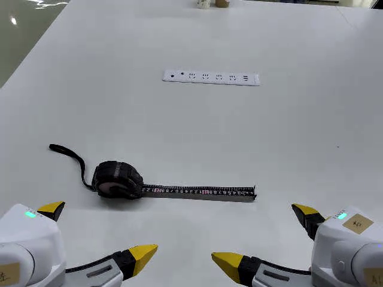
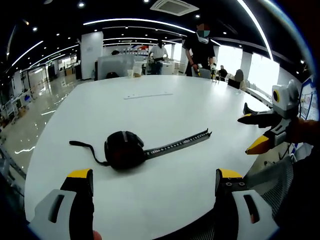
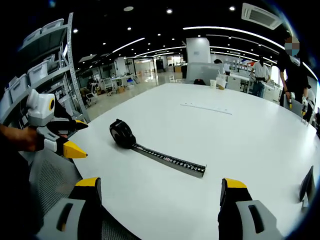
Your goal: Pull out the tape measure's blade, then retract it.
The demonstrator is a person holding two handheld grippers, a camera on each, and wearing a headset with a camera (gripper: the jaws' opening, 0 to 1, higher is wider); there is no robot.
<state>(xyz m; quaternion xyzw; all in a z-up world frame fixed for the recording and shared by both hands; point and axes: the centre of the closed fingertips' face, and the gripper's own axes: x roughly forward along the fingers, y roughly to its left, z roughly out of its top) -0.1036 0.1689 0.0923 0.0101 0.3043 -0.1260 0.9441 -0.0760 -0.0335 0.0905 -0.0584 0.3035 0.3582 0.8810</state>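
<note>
On our white tabletop [image 1: 299, 119], the tape measure's thin black wrist strap [image 1: 75, 158] trails off to the left. It is joined to the rounded black tape-measure case [image 1: 116, 179], which rests on the surface. From the case a dark, numbered steel blade [image 1: 200, 191] runs flat along the table to the right and ends in a small end hook [image 1: 254, 192]. With the blade out and lying free, we judge the pulling step done and the retracting step not yet begun. The next move probably calls for us to steady the case with one gripper and release its lock, or to feed the blade home from the hook end. We cannot make out the lock from here.

Our white left gripper with yellow-tipped black fingers [image 1: 97, 230] hovers near the table's near edge, below the case. Its fingers are spread wide, holding nothing and touching nothing. Our matching right gripper [image 1: 266, 235] hangs below the hook, equally wide open and empty. Both sit apart from the tape. A flat white power strip [image 1: 210, 77] lies well beyond.
</note>
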